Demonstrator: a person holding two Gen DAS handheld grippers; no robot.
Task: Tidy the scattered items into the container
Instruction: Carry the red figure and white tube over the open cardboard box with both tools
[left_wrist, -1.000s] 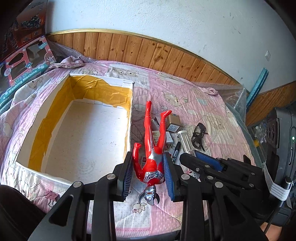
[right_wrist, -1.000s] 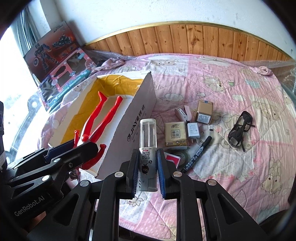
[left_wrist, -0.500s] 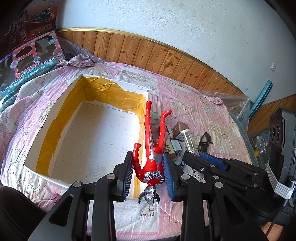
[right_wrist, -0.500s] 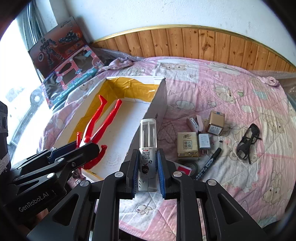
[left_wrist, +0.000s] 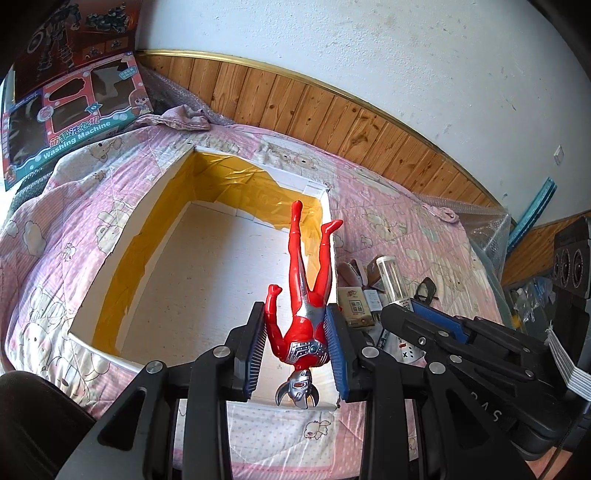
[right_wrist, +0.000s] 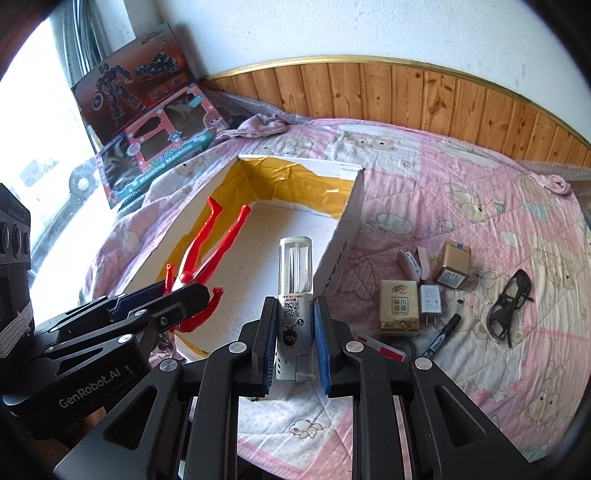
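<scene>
Box on the bed, loose things to its right

The open white cardboard box with yellow lining (right_wrist: 354, 206) lies on the pink quilted bed (right_wrist: 461, 177); right of it, the gold tissue pack (right_wrist: 399, 309), black marker pen (right_wrist: 441, 335) and black glasses (right_wrist: 511, 306).

One figure (left_wrist: 301, 314), one bottle (right_wrist: 295, 306), one box (right_wrist: 334, 266), two grippers (right_wrist: 295, 350).

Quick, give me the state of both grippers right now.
Left gripper: shut on the red toy figure, over the box.
Right gripper: shut on the clear-topped bottle.
</scene>
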